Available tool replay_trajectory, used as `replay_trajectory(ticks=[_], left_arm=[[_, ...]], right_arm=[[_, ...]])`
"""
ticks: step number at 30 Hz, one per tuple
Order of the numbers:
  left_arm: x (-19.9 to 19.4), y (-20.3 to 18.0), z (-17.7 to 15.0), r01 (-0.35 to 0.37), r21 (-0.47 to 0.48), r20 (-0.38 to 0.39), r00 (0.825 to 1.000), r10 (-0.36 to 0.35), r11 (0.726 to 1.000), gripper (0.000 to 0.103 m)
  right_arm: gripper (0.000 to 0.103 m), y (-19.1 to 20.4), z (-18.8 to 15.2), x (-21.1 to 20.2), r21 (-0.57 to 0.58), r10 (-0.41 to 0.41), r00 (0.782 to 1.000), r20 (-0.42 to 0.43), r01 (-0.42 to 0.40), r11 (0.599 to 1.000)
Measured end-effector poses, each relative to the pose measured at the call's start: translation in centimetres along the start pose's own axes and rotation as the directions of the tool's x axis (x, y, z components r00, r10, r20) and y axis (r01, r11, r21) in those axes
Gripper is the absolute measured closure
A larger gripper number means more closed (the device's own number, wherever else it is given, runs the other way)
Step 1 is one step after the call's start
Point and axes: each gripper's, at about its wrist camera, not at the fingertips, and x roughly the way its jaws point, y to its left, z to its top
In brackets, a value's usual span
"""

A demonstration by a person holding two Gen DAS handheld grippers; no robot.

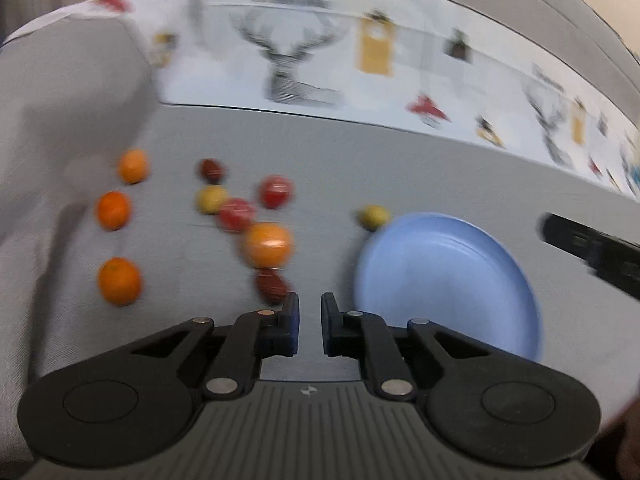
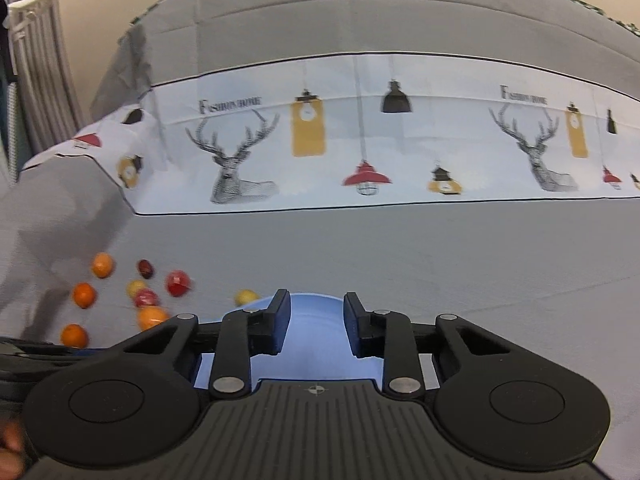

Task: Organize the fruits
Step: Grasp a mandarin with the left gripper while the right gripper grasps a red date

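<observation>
Several small fruits lie loose on the grey cloth: oranges [image 1: 119, 281], red apples [image 1: 275, 191], a dark red fruit [image 1: 272, 285] and yellow fruits [image 1: 373, 216]. An empty blue plate [image 1: 444, 280] sits to their right. My left gripper [image 1: 310, 312] is open with a narrow gap, empty, just in front of the dark red fruit. My right gripper [image 2: 312, 322] is open and empty over the blue plate [image 2: 314, 340]. The fruits also show at the left of the right wrist view, such as an orange [image 2: 73, 335].
A white patterned cloth band with deer and lamps [image 2: 360, 148] runs across the table beyond the fruits. The right gripper's black body [image 1: 592, 252] shows at the right edge of the left wrist view. The cloth folds up at the left [image 1: 60, 120].
</observation>
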Motion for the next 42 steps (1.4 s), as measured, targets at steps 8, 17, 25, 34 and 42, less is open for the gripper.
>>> replay_trajectory(ticks=[8,17,25,34,42], left_arm=[[1.2,5.4,-0.6,-0.236,-0.219,0.069,0.964,0.257,0.947,0.069],[0.9,8.1,-0.1,-0.34,-0.348,0.047,0.925,0.378,0.874,0.039],[2.7,10.1,-0.2,-0.359,-0.384,-0.045,0.928,0.371,0.851,0.038],[3.1,9.9,-0.4,-0.382,-0.333,-0.057,0.921,0.386,0.862,0.059],[3.1,9.8,0.0,-0.347,-0.33,-0.047,0.935,0.352,0.878,0.064]], right_arm=[[0.072,4.1,-0.2,2.0,-0.08,0.131,0.991,-0.033,-0.133,0.988],[0.071,9.3,-1.5,5.0,-0.178,0.274,0.949,-0.155,-0.299,0.937],[0.058,13.2,-3.2,8.6,-0.275,0.269,0.935,-0.231,-0.328,0.904],[0.065,14.7,-5.0,11.9,-0.333,0.234,0.922,-0.309,-0.335,0.881],[0.08,14.1,-4.5,10.3,-0.34,0.249,0.921,-0.298,-0.346,0.875]])
